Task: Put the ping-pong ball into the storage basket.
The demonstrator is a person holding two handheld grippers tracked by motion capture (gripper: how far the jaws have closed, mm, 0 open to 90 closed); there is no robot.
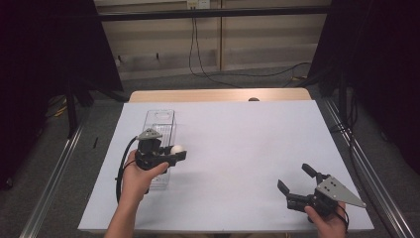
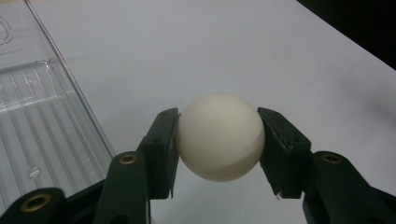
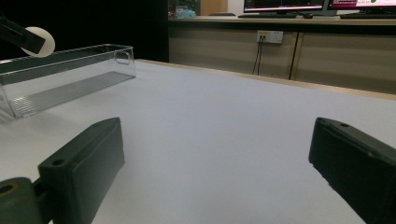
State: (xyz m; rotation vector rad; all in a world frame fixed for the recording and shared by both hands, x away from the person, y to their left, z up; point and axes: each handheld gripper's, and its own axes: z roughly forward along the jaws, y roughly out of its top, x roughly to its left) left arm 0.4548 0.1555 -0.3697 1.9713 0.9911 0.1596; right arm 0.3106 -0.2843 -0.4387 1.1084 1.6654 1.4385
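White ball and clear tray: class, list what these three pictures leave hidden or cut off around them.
- High view: the left tongs and hand cover the near part of the clear tray; its inside there is hidden.
- Left gripper view: the white ball hides the pad faces; the tray runs off the left edge.
- Right gripper view: the ball is cut by the left edge; the right tongs are cropped at the bottom.

We note black two-jaw grippers, left gripper and right gripper, each with brass-ringed screw holes, grey three-cornered plate, black cable.
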